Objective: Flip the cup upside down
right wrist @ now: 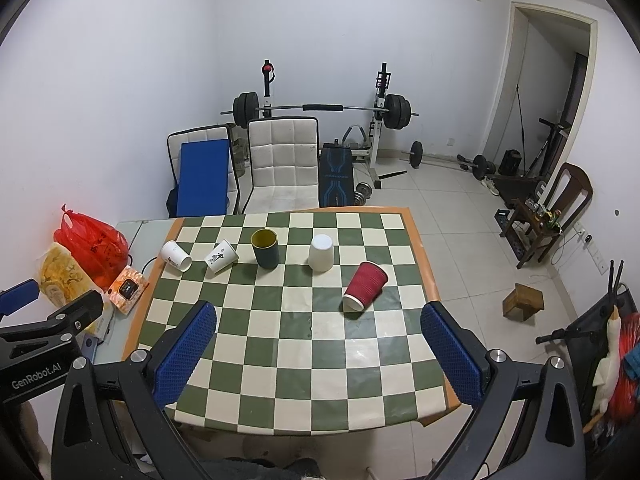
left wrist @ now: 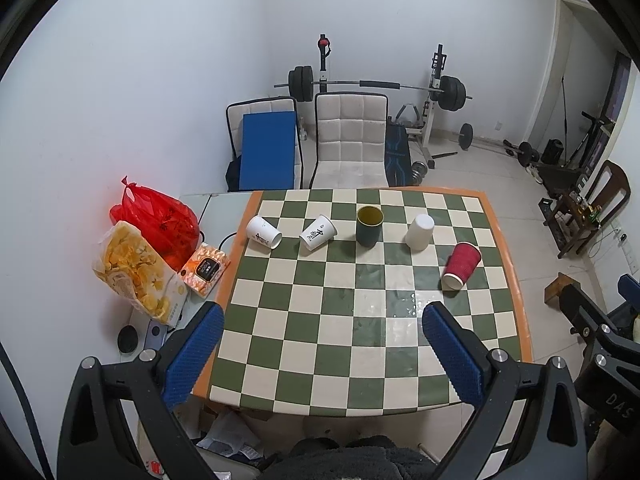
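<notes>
So only the right wrist view catches the wooden stool point(right wrist: 523, 301) at right. Five cups on the checkered table point(left wrist: 360, 344): two white ones tipped over, green cup point(left wrist: 369, 225) upright mid-frame, one white inverted, red cup point(left wrist: 461, 265) on its side. Left gripper point(left wrist: 323, 354) and right gripper point(right wrist: 318, 354) both spread wide, empty.

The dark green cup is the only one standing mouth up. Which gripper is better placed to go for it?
Left, marginally. The green cup sits nearly centred between the open left gripper jaws. From the right gripper, also open and empty, it lies left of centre. Both hang back at the table's near edge.
</notes>
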Motion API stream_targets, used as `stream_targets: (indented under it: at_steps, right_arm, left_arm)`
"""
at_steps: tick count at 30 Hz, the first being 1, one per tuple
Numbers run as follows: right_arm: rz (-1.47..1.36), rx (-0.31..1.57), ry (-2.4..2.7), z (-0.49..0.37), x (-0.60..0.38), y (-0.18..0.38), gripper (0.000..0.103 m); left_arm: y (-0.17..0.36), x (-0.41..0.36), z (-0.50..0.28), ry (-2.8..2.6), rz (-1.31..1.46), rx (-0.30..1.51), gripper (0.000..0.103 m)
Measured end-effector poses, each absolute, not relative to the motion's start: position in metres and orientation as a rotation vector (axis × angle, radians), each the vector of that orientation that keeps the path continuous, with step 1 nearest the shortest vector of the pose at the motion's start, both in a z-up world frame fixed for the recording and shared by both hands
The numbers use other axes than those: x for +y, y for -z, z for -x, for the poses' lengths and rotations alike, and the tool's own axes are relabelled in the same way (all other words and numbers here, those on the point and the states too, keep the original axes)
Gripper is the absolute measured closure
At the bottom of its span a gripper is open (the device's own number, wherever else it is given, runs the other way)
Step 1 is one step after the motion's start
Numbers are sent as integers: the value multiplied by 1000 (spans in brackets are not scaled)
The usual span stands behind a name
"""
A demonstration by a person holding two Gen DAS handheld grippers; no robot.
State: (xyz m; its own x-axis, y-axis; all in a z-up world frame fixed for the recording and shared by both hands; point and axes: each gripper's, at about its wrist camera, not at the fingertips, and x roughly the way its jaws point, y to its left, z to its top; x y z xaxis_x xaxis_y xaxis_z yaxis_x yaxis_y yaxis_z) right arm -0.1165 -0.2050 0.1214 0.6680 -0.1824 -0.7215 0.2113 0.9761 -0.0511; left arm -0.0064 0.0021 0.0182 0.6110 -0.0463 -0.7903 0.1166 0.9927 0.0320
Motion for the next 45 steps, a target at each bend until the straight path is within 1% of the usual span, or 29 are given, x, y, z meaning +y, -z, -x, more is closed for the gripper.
stream_targets:
  at_steps: [33, 40, 45]
  right_arm:
    - [-43, 804, 219, 118, -203, -126, 0]
    - [-42, 810, 222, 117, -201, -138, 0]
    - [-42, 810, 216, 117, -201, -136, 0]
  left_arm:
    - [-25, 3, 9, 88, -78, 901, 1]
    - [-25, 3, 10, 90, -76, 901, 1]
    - [-25, 3, 10, 89, -77, 901, 1]
